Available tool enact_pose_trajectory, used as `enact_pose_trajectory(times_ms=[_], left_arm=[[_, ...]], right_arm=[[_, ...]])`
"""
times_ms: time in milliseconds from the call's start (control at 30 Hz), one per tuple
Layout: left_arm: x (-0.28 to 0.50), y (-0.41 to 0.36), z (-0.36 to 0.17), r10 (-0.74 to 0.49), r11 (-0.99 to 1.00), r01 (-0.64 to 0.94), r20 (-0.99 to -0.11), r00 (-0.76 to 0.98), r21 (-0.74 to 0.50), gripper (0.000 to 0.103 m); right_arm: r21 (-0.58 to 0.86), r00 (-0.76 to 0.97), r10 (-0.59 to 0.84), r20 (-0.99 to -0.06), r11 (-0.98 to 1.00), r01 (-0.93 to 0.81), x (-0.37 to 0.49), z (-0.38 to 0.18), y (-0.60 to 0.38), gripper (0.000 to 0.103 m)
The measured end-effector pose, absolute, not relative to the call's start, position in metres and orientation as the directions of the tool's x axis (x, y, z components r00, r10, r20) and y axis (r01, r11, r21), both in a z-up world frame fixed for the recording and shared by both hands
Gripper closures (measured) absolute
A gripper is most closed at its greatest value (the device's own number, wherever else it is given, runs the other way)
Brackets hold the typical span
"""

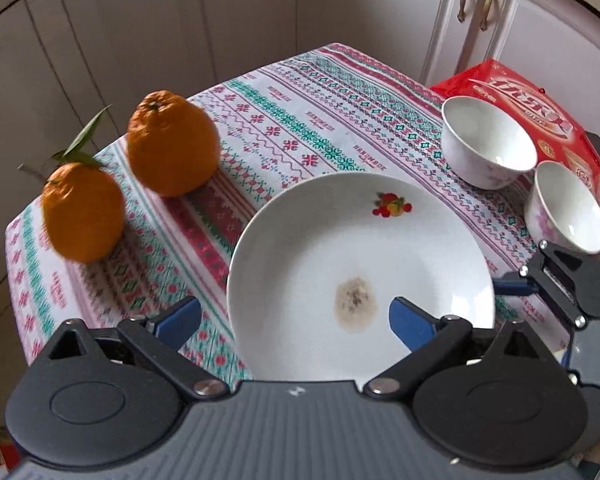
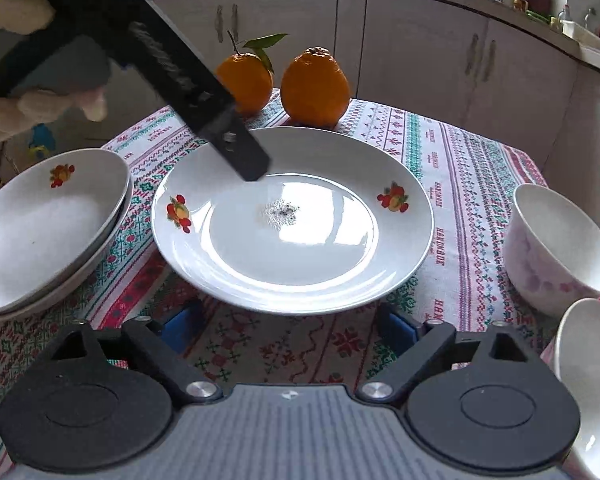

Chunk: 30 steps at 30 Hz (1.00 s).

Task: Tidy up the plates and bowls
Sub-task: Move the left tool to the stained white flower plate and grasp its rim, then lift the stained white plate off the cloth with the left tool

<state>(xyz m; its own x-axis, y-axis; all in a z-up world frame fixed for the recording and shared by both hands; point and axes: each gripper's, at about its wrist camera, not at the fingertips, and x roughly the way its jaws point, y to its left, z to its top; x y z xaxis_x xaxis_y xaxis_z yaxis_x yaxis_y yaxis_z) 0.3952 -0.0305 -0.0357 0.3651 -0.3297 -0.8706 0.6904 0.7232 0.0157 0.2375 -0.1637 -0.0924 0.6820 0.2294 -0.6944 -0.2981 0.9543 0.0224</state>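
Note:
A white plate (image 1: 340, 240) with fruit prints and a brown stain in its well lies on the patterned tablecloth (image 1: 300, 120). My left gripper (image 1: 296, 324) is open and straddles the plate's left rim, one blue finger outside it and one over the well. In the right wrist view the same plate (image 2: 300, 260) lies just beyond my open right gripper (image 2: 290, 330), whose blue fingers sit at the near rim without pressing it. A black finger (image 2: 244, 160) of the left gripper reaches over the plate's far left rim. Two white bowls (image 1: 488, 144) (image 1: 568, 208) stand to the right.
Two stacked deep plates (image 2: 48, 232) lie left of the plate in the right wrist view. Two oranges (image 1: 172, 144) (image 1: 84, 212) sit near the table's far corner. A red packet (image 1: 520, 92) lies behind the bowls. White cabinets (image 2: 420, 40) surround the table.

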Motion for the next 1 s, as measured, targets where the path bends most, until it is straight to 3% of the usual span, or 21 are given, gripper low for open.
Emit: enact_pose_trajectory(times_ms=[233, 267, 300, 600, 1000], left_arm=[[0.420, -0.047, -0.049, -0.325, 0.697, 0.717, -0.891, 0.317, 0.001, 0.013], [0.423, -0.050, -0.051, -0.322, 0.692, 0.722, -0.895, 0.308, 0.000, 0.022], [0.424, -0.052, -0.052, -0.318, 0.686, 0.728, -0.900, 0.299, -0.001, 0.024], [0.442, -0.068, -0.054, -0.294, 0.620, 0.785, -0.928, 0.230, -0.002, 0.030], [0.451, -0.078, -0.059, -0.274, 0.591, 0.806, -0.942, 0.193, -0.007, 0.030]], right_arm=[[0.017, 0.698, 0.238, -0.675, 0.951, -0.308, 0.236, -0.093, -0.163, 0.011], [0.023, 0.697, 0.241, -0.675, 0.952, -0.306, 0.237, -0.093, -0.164, 0.011], [0.023, 0.697, 0.241, -0.675, 0.952, -0.307, 0.238, -0.093, -0.164, 0.011], [0.028, 0.706, 0.231, -0.670, 0.958, -0.286, 0.238, -0.093, -0.163, 0.010], [0.028, 0.717, 0.222, -0.660, 0.962, -0.272, 0.240, -0.094, -0.162, 0.011]])
